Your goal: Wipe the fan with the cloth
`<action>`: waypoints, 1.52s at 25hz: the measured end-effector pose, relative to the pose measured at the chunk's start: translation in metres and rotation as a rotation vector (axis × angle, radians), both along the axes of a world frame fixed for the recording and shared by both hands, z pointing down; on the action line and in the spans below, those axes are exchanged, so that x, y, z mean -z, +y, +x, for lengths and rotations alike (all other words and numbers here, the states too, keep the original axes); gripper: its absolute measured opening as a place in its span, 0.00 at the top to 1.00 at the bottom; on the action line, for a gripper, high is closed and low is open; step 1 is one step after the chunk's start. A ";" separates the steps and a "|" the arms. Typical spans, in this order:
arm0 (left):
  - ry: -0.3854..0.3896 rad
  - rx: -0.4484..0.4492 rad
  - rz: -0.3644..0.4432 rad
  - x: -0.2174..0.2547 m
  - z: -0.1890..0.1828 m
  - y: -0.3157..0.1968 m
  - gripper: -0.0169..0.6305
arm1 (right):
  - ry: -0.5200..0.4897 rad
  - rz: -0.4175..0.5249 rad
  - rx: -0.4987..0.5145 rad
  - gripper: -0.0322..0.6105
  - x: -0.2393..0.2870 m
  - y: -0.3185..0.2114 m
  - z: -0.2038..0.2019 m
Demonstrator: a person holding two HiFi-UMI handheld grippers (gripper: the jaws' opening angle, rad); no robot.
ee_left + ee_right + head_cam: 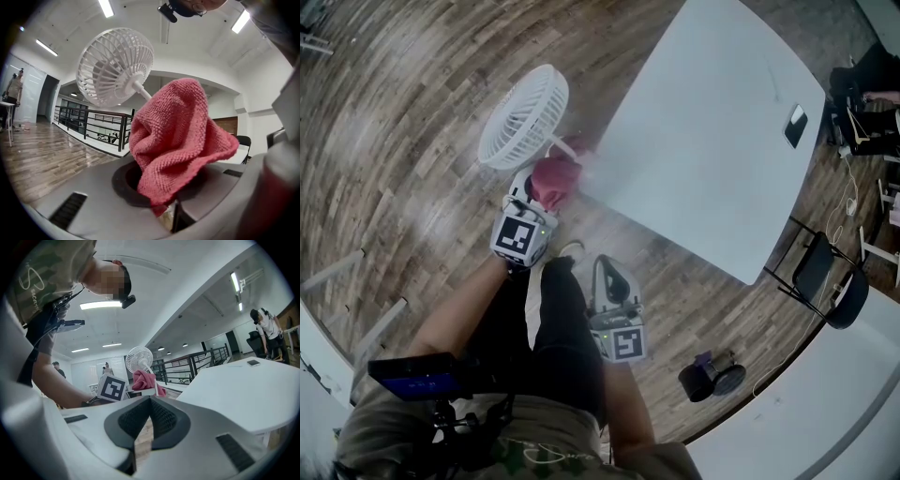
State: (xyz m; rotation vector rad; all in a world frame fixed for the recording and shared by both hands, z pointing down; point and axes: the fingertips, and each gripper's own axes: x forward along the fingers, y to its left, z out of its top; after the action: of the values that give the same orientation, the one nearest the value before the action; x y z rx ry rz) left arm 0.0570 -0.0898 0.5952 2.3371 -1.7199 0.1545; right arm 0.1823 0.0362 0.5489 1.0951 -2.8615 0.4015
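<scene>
One big white table (712, 141) took up the right of the head view. By its left corner was the white fan (523, 116), its round grille tilted over the wooden floor (394, 141). Just beside the fan's stem, the bunched pink cloth (553, 178) sat clamped in the left gripper (542, 195). Nearer the person, the right gripper (606, 270) had its jaws pressed together on nothing.

Open-plan office/lab space w/ wood floor (412, 112), white table (703, 141), railing (93, 123), strip lights (106, 8)
</scene>
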 end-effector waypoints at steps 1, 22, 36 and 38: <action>-0.004 -0.002 -0.009 -0.005 0.000 0.000 0.84 | -0.001 0.000 -0.002 0.95 -0.001 0.000 0.001; -0.017 0.077 0.125 0.050 -0.031 0.002 0.83 | -0.006 0.109 -0.069 0.95 0.023 -0.035 -0.004; -0.018 0.150 0.182 0.092 -0.040 -0.008 0.84 | -0.041 0.057 -0.017 0.95 0.014 -0.022 -0.037; -0.033 0.136 0.178 0.092 -0.032 -0.010 0.84 | -0.036 0.048 -0.014 0.95 0.010 -0.020 -0.035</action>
State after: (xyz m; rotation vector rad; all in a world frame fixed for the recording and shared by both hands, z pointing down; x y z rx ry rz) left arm 0.0254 -0.0996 0.5028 2.3389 -1.9767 0.0169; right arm 0.1470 0.0161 0.5390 1.1278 -2.9106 0.3582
